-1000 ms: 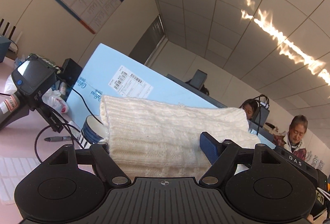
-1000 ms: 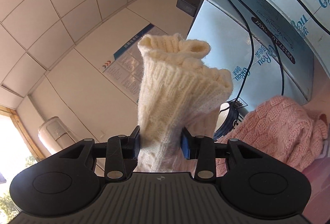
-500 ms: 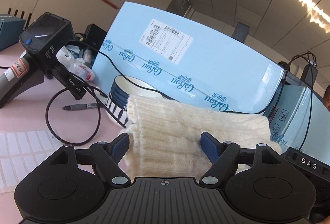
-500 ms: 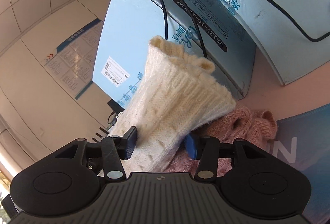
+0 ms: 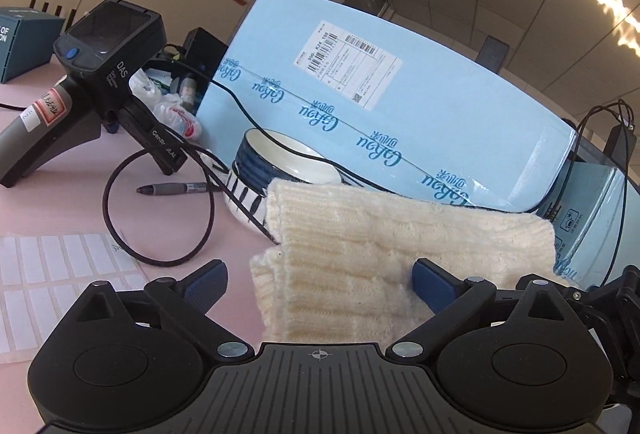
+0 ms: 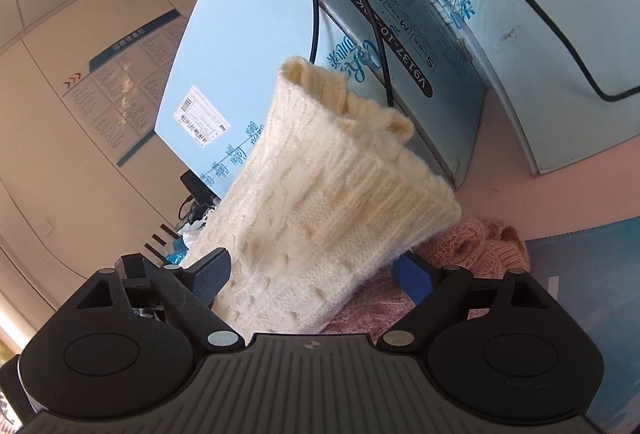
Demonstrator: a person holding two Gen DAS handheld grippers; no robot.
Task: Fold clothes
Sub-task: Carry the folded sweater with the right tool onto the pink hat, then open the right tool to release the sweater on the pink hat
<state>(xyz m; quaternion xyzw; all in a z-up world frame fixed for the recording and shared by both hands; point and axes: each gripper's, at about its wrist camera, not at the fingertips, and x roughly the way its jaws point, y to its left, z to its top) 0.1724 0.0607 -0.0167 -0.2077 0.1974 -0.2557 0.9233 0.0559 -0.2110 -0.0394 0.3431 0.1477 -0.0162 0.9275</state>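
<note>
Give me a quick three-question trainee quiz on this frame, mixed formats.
1. True or false: the left claw is clamped tight on the cream knitted sweater.
2. Multiple choice: what lies under the cream sweater in the right wrist view? A) a pink knitted garment B) a striped bowl C) a sheet of white labels
3. Short answer: which loose item lies on the pink table inside the loop of black cable, left of the blue striped bowl?

Key
1. False. Its jaws are opening; the left pad stands clear of the knit.
2. A
3. A grey marker pen.
</note>
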